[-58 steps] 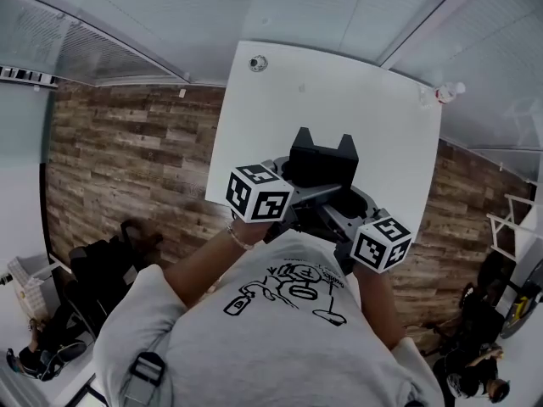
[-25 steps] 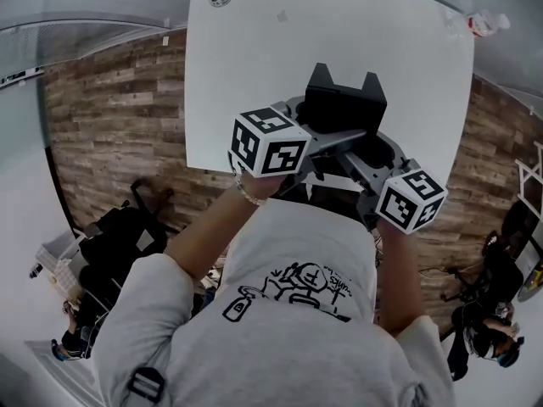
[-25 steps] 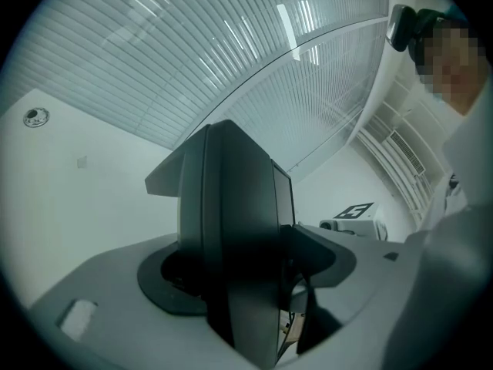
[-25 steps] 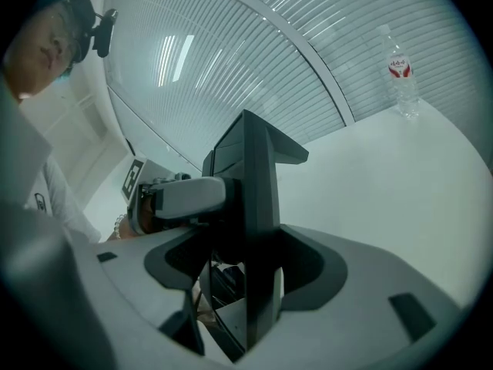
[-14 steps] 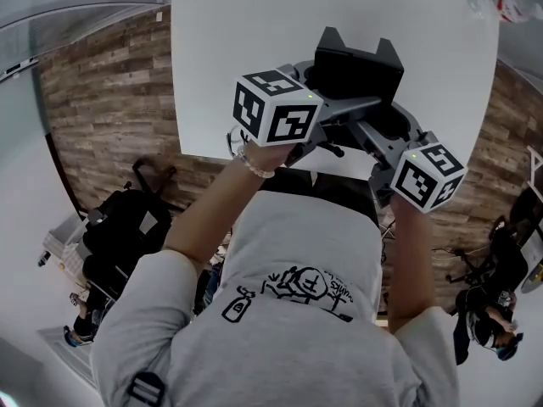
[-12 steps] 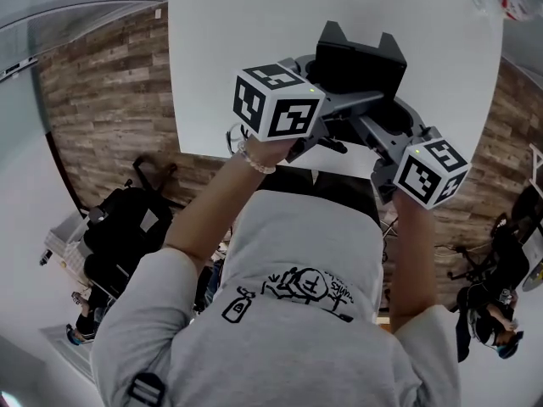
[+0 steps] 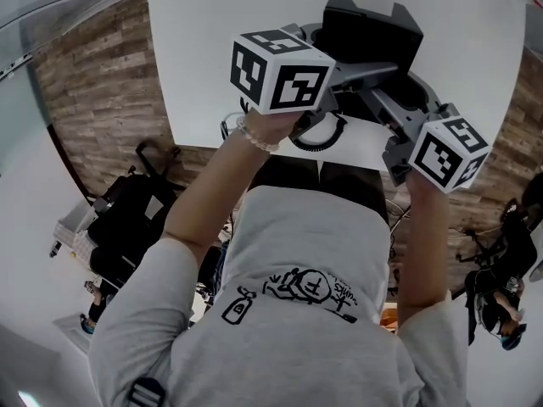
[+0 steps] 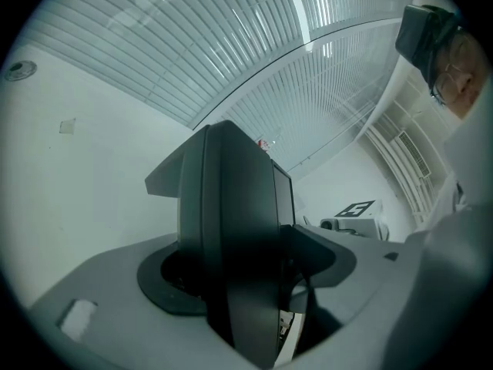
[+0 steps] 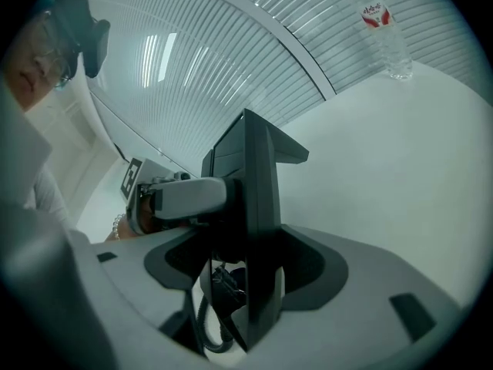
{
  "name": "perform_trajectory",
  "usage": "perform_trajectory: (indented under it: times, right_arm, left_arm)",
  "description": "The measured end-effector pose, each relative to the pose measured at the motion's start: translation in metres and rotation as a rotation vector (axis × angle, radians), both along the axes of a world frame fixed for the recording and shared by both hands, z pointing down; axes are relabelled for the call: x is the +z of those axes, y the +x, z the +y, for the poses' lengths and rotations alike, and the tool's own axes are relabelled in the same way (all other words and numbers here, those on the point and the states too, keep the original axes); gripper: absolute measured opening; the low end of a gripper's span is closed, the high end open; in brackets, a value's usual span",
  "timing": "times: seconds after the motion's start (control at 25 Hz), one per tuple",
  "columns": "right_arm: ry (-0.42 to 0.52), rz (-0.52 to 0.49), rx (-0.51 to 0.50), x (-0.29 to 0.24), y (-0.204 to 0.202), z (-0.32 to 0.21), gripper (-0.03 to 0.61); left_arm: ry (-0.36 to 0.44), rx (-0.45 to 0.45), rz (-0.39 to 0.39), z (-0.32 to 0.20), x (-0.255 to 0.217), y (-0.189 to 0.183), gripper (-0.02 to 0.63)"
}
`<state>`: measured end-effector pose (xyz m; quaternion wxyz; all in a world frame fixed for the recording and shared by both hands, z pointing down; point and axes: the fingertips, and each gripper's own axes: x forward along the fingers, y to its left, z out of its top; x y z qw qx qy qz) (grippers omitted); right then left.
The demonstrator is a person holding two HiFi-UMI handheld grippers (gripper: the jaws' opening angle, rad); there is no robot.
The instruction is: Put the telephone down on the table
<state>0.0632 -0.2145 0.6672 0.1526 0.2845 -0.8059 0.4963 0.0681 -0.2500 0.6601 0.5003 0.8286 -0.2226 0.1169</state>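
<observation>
**Telephone gripped from both sides, not yet set down**

Telephone first: it is black and blocky, and I have it clamped between my two tools over the near part of the white table. My left gripper has its jaws pressed narrow on the left side of the body, which stands edge-on between them. My right gripper is closed the same way on the opposite side. From the right gripper view I can see the other tool's grey finger lying against the far face. A coiled cord hangs under the telephone, close to the near edge of the table.

I judge this to be the carrying step, close to the placing. From the head view the telephone sits over the tabletop, but no view shows its underside, so I cannot tell whether it touches the surface or hangs just above it.

Next move, as I read it: lower both hands together and level, so the base meets the table flat rather than on one corner. Only when the weight is resting should I let both pairs of jaws spread. The cord wants watching, since it could bunch under the base or drag off the edge. A water bottle stands well apart at the far side and should not interfere.
</observation>
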Motion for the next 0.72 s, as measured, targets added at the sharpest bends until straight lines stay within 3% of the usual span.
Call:
perform_trajectory:
  times: [0.72]
  right_arm:
    - [-0.031,-0.009,0.001,0.044,-0.004,-0.017,0.259]
  left_arm:
    - [-0.047,-0.006,-0.022,-0.018,0.045,-0.004,0.347]
